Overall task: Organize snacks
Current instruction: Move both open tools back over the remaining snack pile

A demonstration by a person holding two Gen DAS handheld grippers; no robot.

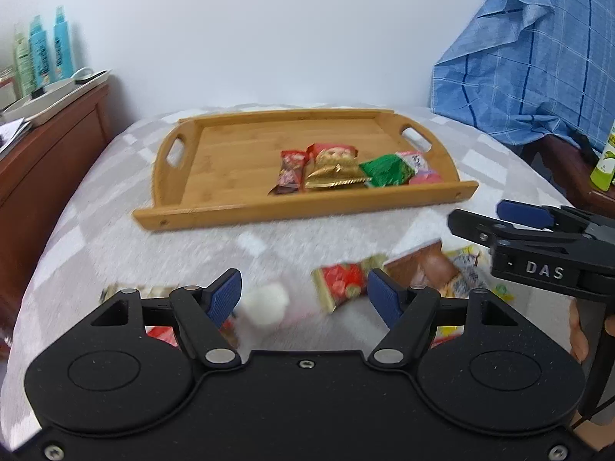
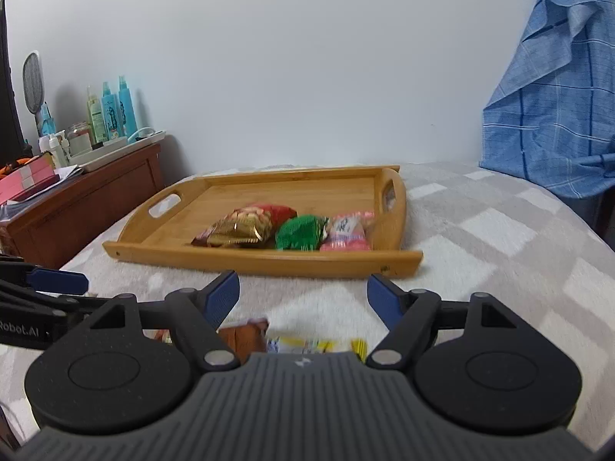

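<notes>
we have both claws spread wide and holding nothing. the left claw (image 1: 303, 294) hangs low over the loose snacks on the bed (image 1: 115, 238), and the red packet (image 1: 340, 282) lies right in its gap, a little toward the right-hand pad, with its long axis slanting from near right up to far left, so roughly across the opening. a white round snack (image 1: 269, 303) sits just beside it to the left, also between the pads. we judge the left claw the nearer one for that red packet. the right claw (image 2: 303, 296) sits over the brown packet (image 2: 246, 336) and the yellow packet (image 2: 315, 345), which lie below and just behind its pads. the wooden tray (image 1: 215, 215) lies straight ahead, well apart, with four or five packets already grouped in its near right corner.
</notes>
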